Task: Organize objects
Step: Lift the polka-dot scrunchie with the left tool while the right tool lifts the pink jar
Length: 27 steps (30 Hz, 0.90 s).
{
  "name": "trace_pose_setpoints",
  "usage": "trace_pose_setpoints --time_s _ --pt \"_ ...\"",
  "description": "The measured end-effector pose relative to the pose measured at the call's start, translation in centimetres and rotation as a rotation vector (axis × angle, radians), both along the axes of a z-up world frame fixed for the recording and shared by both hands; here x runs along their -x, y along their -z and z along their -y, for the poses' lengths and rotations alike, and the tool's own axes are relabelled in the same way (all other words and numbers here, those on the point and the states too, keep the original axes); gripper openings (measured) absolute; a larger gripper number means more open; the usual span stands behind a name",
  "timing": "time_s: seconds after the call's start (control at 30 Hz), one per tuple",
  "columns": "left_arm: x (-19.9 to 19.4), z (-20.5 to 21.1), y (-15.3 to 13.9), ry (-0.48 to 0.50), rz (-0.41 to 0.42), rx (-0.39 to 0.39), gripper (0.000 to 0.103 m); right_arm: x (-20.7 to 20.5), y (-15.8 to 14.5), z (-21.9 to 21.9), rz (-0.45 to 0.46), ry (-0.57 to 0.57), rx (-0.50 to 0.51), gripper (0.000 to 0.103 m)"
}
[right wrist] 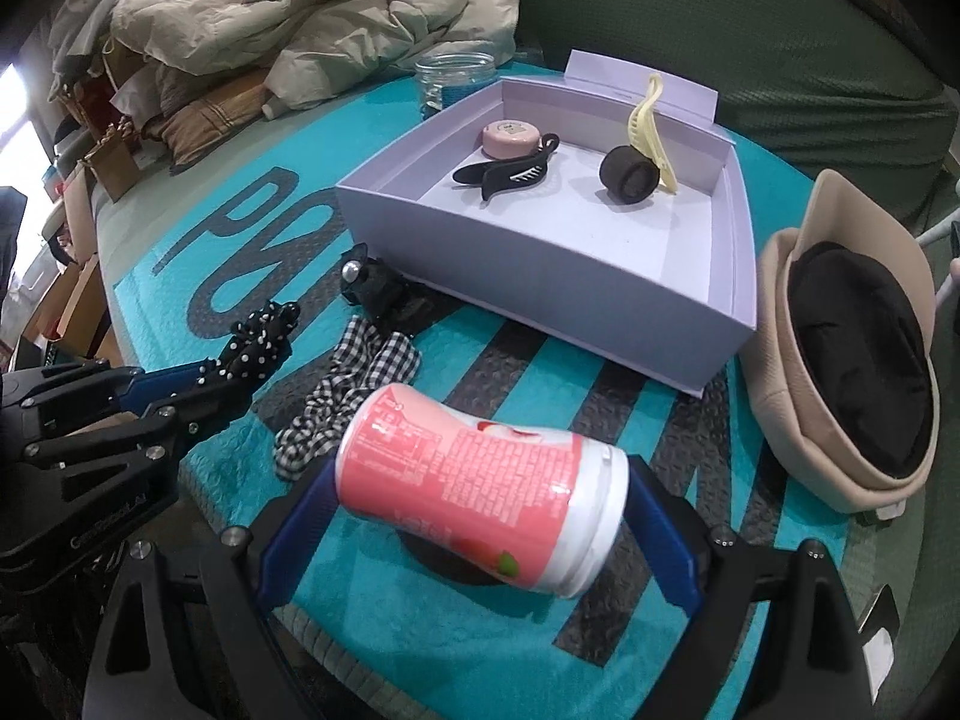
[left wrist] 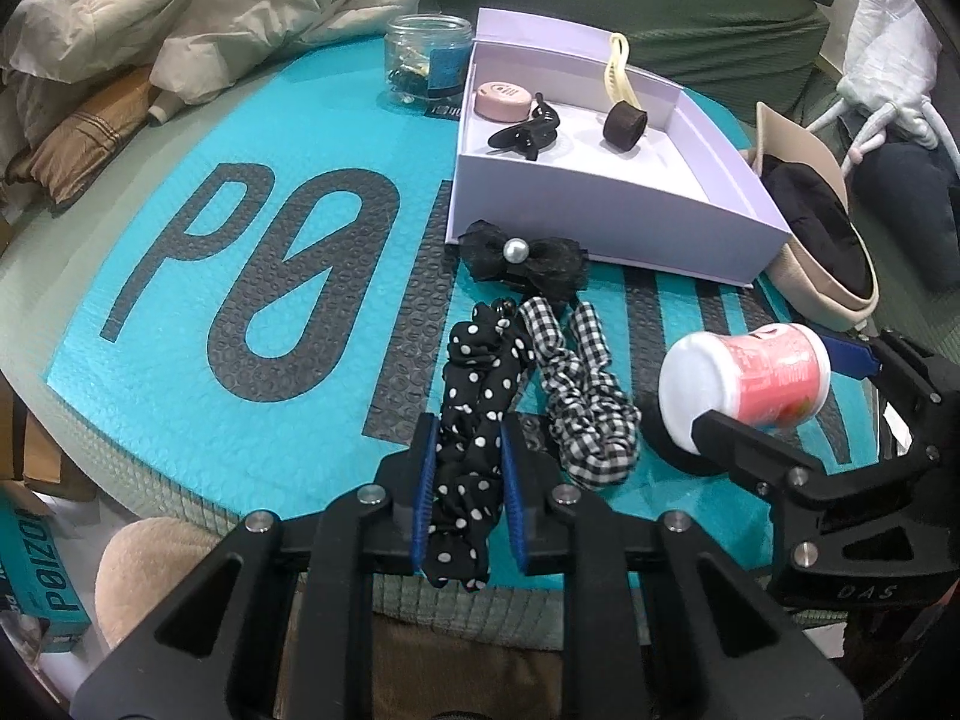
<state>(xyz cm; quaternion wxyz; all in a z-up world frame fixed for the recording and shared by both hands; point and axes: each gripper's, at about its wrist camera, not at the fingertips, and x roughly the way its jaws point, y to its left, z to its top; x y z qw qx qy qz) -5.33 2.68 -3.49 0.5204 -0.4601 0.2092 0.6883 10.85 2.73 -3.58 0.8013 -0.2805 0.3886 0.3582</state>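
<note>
Left wrist view: your left tool [left wrist: 465, 483] at 6 o'clock pinches the polka-dot scrunchie [left wrist: 474, 396] between its blue pads. The checked scrunchie [left wrist: 579, 396] lies just beside it on the teal mat [left wrist: 240, 408]; a black bow [left wrist: 522, 258] touches the purple box [left wrist: 612, 210] at 12 o'clock.

Right wrist view: your right tool [right wrist: 480, 516] at 6 o'clock grips the pink bottle [right wrist: 480, 480], tilted on its side. The box at 12 o'clock holds a pink tin [right wrist: 510, 138], black clip [right wrist: 510, 174], brown roll [right wrist: 627, 174] and yellow clip [right wrist: 648, 126]. A beige hat [right wrist: 840, 360] sits at 3 o'clock.

Left hand-held gripper [left wrist: 465, 480] clamped narrow; right hand-held gripper [right wrist: 480, 516] clamped wider.
</note>
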Motion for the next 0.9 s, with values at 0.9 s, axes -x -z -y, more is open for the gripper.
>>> trace_pose_setpoints --time_s 0.9 --pt "-3.2 -1.5 -3.5 0.107 -0.078 -0.031 0.019 0.8 -3.6 2.1 0.053 -0.015 -0.034 0.093"
